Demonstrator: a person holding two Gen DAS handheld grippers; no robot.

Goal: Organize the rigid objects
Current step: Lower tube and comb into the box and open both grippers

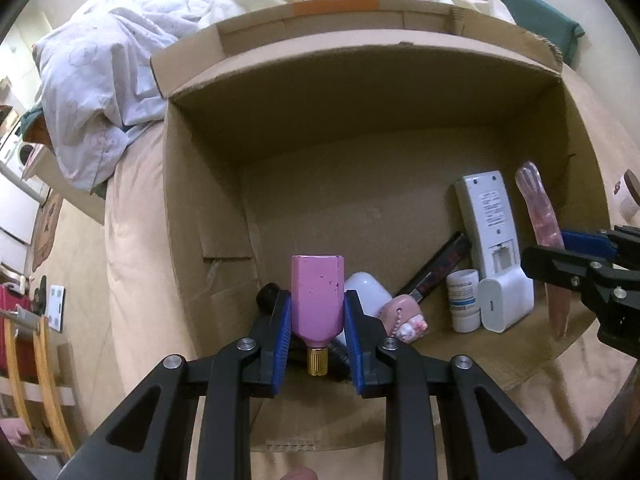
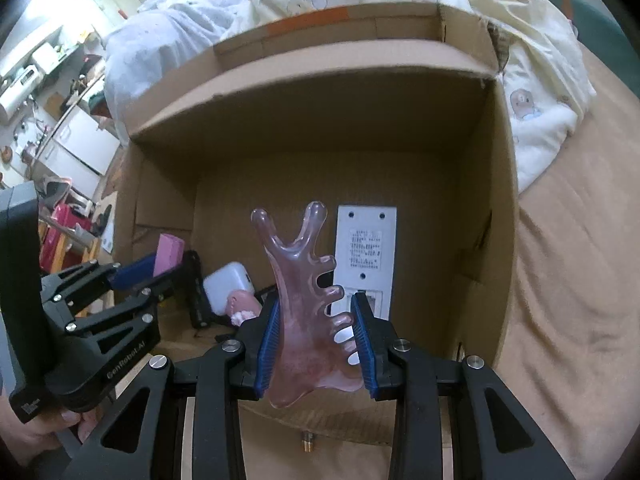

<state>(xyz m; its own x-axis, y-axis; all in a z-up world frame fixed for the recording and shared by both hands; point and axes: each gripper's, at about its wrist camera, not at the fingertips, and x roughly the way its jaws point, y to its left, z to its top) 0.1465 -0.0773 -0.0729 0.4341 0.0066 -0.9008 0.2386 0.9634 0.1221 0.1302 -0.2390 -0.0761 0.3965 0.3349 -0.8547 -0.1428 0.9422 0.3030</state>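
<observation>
My left gripper (image 1: 317, 300) is shut on a pink bottle (image 1: 318, 288), whose gold neck points back toward the camera; it hangs over the near left part of an open cardboard box (image 1: 360, 64). My right gripper (image 2: 316, 304) is shut on a translucent pink comb-shaped massage tool (image 2: 296, 264), held above the box's right side with its forked end pointing away. The right wrist view shows the left gripper (image 2: 166, 266) and the bottle (image 2: 170, 250) at the left. In the left wrist view the right gripper (image 1: 546, 246) and the tool (image 1: 534, 196) are at the right edge.
The box stands on a beige bed sheet (image 1: 136, 240), with rumpled bedding (image 1: 100, 80) behind it. Inside lie a white remote (image 1: 490, 216), a white charger (image 1: 506, 304), a small white jar (image 1: 464, 300), a black pen-like stick (image 1: 440, 268) and a pink keychain toy (image 1: 404, 316). The box's far left floor is bare.
</observation>
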